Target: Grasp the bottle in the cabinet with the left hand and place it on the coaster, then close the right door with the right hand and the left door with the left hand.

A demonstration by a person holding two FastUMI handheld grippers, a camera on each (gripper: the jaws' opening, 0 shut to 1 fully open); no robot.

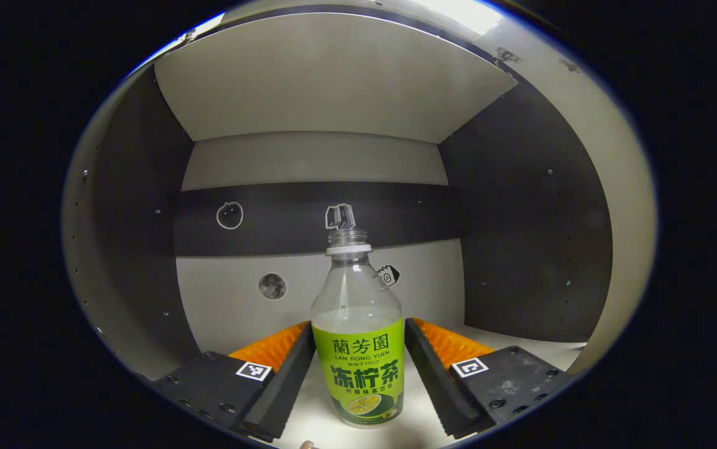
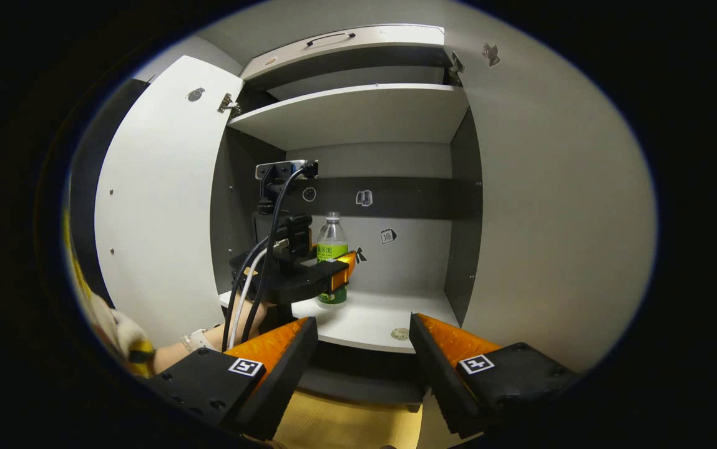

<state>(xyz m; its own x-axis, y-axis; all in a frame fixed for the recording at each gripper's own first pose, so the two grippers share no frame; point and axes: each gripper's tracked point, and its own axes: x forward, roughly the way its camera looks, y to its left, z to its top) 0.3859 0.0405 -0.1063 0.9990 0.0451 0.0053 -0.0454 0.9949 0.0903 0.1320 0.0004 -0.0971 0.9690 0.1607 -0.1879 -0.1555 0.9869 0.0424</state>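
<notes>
Standing bottle (image 1: 358, 349) between parted jaws

One bottle (image 1: 358, 337) stood in one cabinet (image 2: 358, 318); two doors, left (image 2: 158, 206) and right (image 2: 551, 206); two grippers, left (image 2: 333, 274), right (image 2: 363, 349); four stickers on back wall.
</notes>
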